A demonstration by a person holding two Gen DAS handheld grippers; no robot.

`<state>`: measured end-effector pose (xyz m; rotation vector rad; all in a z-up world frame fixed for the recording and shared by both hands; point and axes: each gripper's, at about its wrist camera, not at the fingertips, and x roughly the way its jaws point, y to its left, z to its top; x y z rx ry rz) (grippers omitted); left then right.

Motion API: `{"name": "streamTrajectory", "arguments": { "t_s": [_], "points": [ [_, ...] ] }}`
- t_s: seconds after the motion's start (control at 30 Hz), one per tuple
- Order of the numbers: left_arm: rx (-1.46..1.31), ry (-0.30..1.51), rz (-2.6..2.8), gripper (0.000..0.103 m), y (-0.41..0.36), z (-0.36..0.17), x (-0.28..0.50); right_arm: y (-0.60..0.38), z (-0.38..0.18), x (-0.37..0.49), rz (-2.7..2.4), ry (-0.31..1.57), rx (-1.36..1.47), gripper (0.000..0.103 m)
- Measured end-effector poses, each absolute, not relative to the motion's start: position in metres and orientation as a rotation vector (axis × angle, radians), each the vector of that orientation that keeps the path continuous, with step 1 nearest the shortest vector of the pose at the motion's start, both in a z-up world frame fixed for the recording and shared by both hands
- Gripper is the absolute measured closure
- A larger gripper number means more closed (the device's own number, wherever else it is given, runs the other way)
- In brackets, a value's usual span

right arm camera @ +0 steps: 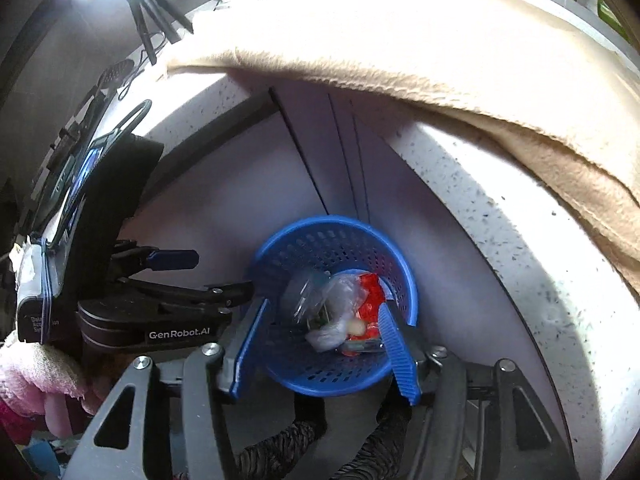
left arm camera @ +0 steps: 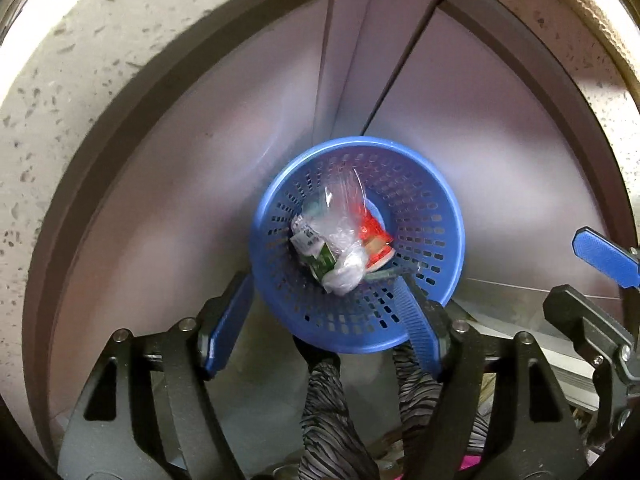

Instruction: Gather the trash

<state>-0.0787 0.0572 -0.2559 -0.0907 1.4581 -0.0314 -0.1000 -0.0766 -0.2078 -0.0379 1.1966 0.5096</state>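
A blue perforated basket [left arm camera: 424, 204] stands on the floor in front of the cabinet, straight below me. Inside lie a clear plastic bag [left arm camera: 340, 216], a red wrapper [left arm camera: 372, 232] and a green and white carton [left arm camera: 316, 256]. My left gripper [left arm camera: 322, 284] hangs open above the basket's near rim, and nothing is pressed between its blue fingers. One blue finger [left arm camera: 604, 258] of the other gripper shows at the right edge. In the right wrist view my right gripper [right arm camera: 323, 308] is open over the same basket [right arm camera: 320, 222], with the trash below its fingers, untouched.
A speckled stone countertop edge [left arm camera: 80, 80] curves over grey cabinet doors [left arm camera: 180, 200]. A beige cloth [right arm camera: 400, 40] lies over the counter. A person's patterned trouser legs [left arm camera: 328, 408] stand behind the basket. A pink cloth [right arm camera: 36, 376] sits at the lower left.
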Motion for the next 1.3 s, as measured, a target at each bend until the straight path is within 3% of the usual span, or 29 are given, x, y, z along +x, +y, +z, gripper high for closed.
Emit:
{"name": "streamTrajectory", "arguments": {
  "t_s": [0.23, 0.97, 1.07, 1.23, 1.3],
  "points": [
    [-0.041, 1.417, -0.030, 0.028, 0.069, -0.240, -0.079, -0.080, -0.191, -0.102, 0.525, 1.167, -0.018, 0.044],
    [-0.107, 1.158, 0.000, 0.028, 0.089, -0.115, -0.094, -0.122, -0.091, -0.110, 0.548, 1.002, 0.035, 0.044],
    [-0.125, 1.112, -0.010, 0.028, 0.084, -0.093, -0.088, -0.137, -0.070, -0.107, 0.533, 0.955, 0.051, 0.038],
    [-0.137, 1.024, -0.040, 0.028, 0.073, -0.052, -0.074, -0.158, -0.042, -0.100, 0.501, 0.894, 0.091, 0.037],
    [-0.133, 0.991, -0.051, 0.028, 0.064, -0.039, -0.067, -0.169, -0.030, -0.094, 0.496, 0.868, 0.108, 0.031]
  ]
}}
